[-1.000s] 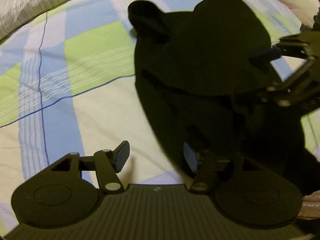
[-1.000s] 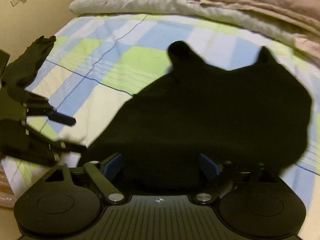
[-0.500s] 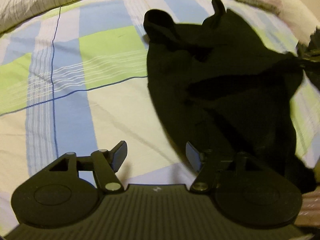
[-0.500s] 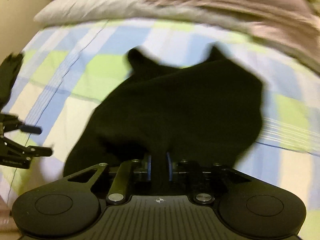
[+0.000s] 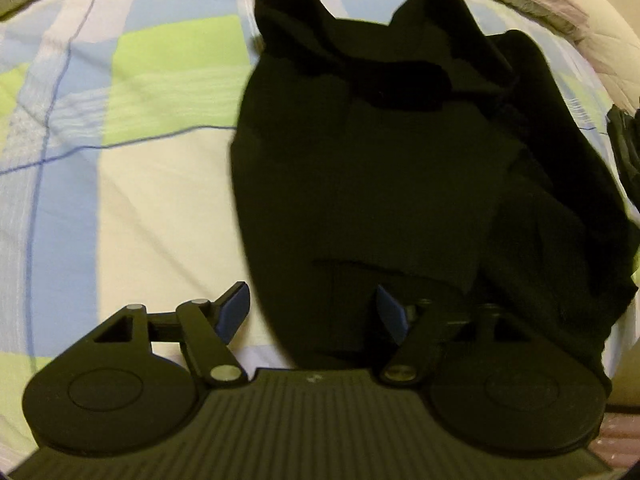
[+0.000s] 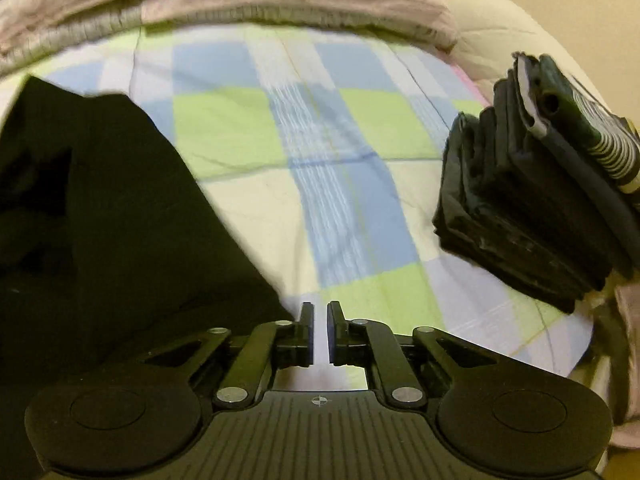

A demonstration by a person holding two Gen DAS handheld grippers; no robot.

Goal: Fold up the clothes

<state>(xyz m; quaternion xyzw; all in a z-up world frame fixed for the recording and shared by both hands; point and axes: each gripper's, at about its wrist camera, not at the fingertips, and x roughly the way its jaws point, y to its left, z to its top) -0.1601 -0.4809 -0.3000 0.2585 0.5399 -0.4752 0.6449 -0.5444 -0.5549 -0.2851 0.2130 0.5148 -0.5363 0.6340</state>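
A black garment (image 5: 380,160) lies on the checked bedsheet (image 5: 120,180), its right side folded over itself and two shoulder straps at the far end. My left gripper (image 5: 310,296) hovers open over its near left edge. One finger is over the sheet and the other over the cloth, with the pads apart from it. In the right wrist view the garment (image 6: 100,220) sits at the left. My right gripper (image 6: 320,308) is just right of its corner, over bare sheet. Its jaws are closing to a thin slit with nothing between them.
A stack of folded dark clothes (image 6: 540,200), a striped one on top, stands at the right on the sheet (image 6: 320,140). A pinkish blanket and grey pillow (image 6: 240,0) line the far edge of the bed. The bed's edge lies beyond the stack.
The right gripper pinched the garment's side, carried it across, then swung right and away with empty, almost closed jaws. The garment now lies narrower. The left gripper shifted over its near edge.
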